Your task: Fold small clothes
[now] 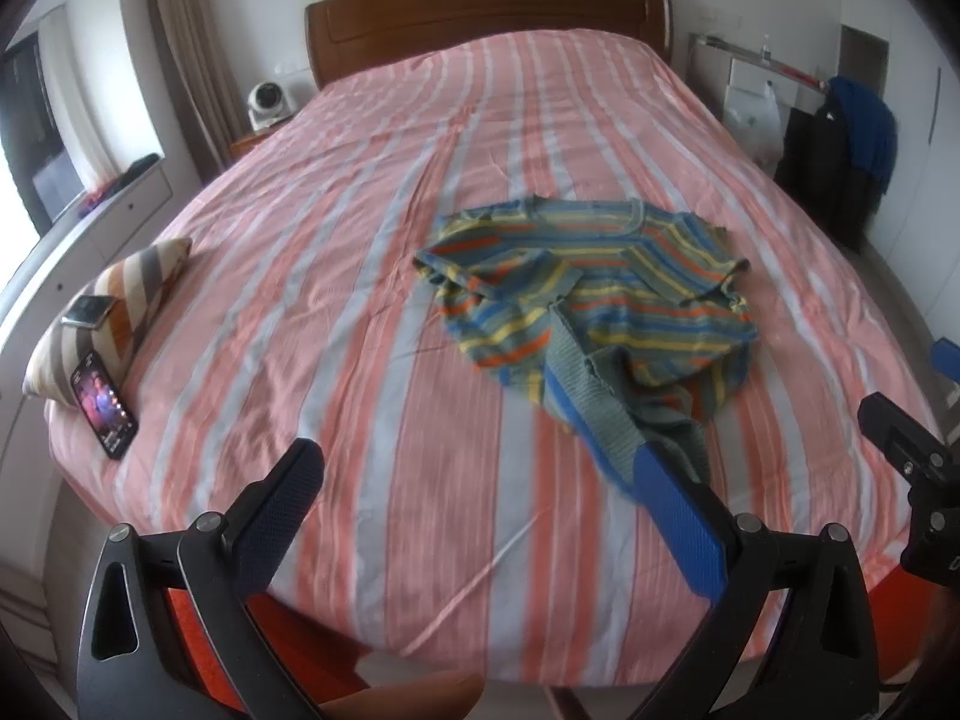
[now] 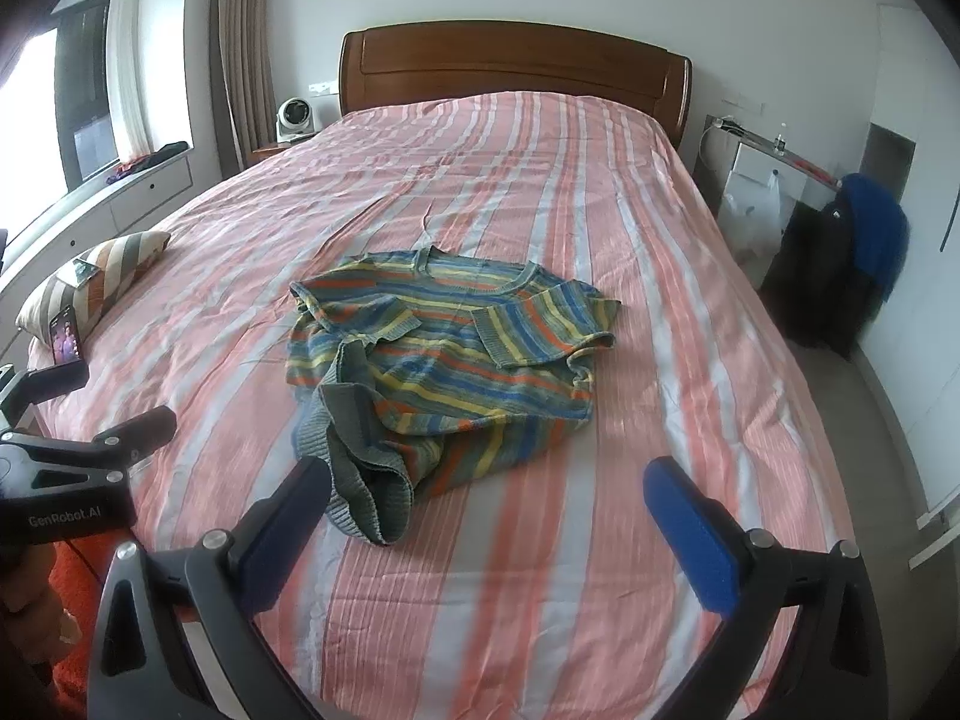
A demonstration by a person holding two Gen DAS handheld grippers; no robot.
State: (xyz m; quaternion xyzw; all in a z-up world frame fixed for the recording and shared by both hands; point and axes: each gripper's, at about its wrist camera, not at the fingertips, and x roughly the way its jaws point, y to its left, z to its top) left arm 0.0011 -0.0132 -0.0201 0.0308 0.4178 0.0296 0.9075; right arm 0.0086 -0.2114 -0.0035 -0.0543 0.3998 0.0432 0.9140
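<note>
Right wrist view: one striped sweater (image 2: 444,360), two open claws (image 2: 486,480).

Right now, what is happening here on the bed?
A person with a hand-held gripper in each hand is folding a small striped sweater on the bed. The sweater lies partly folded, sleeves turned in over the body, and its ribbed hem is bunched at the near edge. The left hand-held gripper and the right hand-held gripper are both open, just short of that hem. Neither holds the cloth. A pillow and a phone lie at the left side.
</note>
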